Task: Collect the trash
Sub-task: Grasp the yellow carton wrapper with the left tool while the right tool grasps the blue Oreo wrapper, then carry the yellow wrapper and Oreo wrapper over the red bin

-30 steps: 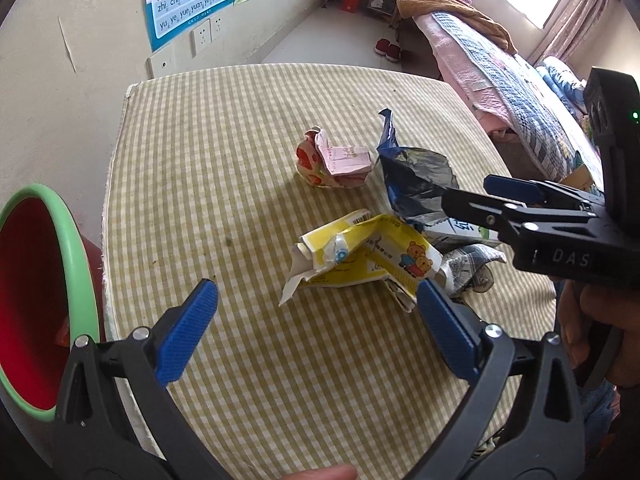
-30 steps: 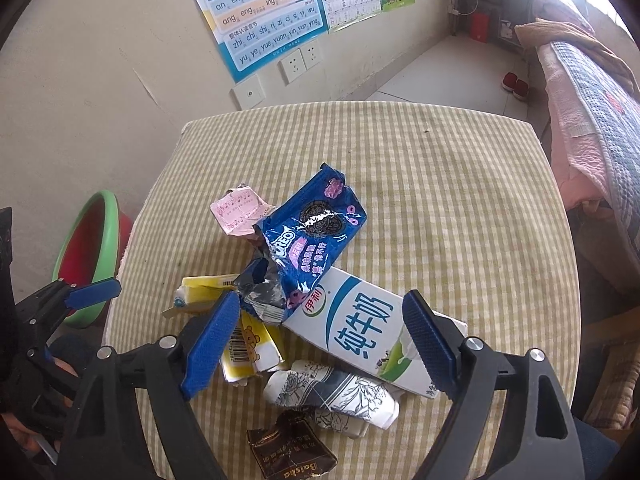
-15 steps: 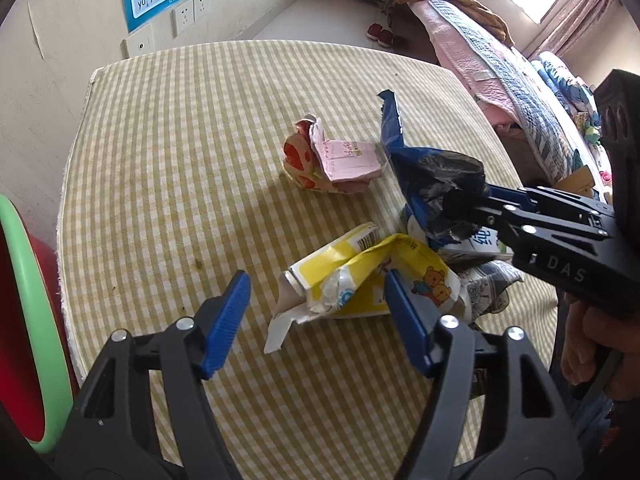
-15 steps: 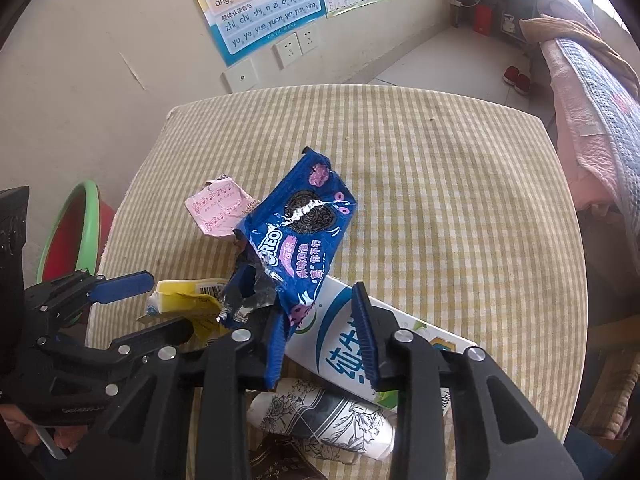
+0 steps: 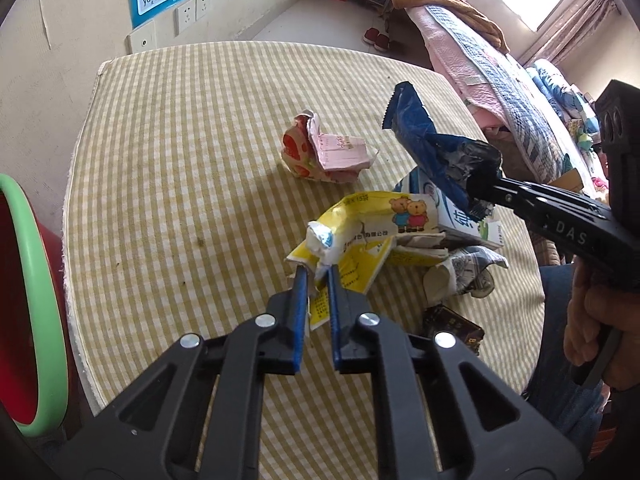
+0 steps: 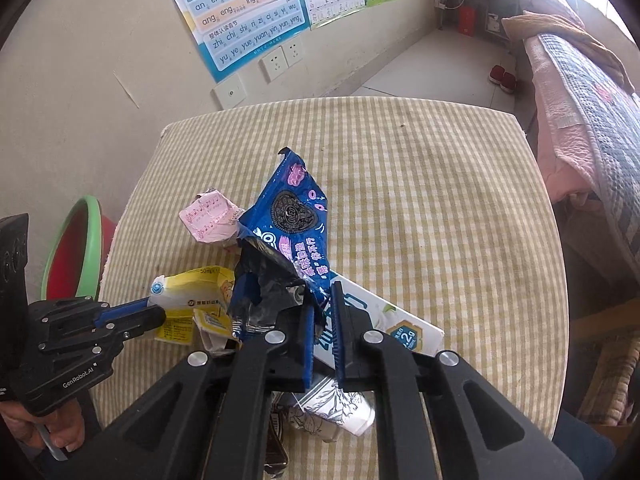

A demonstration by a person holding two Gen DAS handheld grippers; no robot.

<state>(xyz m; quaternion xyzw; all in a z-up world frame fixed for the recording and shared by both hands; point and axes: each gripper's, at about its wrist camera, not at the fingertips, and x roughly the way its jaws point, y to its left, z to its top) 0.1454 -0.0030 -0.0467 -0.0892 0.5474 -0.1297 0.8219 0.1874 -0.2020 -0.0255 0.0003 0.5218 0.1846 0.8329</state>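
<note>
My left gripper (image 5: 316, 276) pinches the creased yellow carton (image 5: 360, 236); at three o'clock, my right gripper (image 6: 322, 300) pinches the crinkly blue wrapper (image 6: 296, 220).

bright window glare upper right, sharp, fisheye-warped edges

Far half of table (image 6: 400, 160) bare, trash pile (image 5: 452, 248) crowding near edge, basin (image 5: 36, 280) at left edge

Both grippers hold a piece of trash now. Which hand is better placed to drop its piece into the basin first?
Left, probably. The left gripper, shut on the yellow carton, is on the side nearest the green-rimmed basin. The right gripper, holding the blue wrapper, is farther away.
</note>
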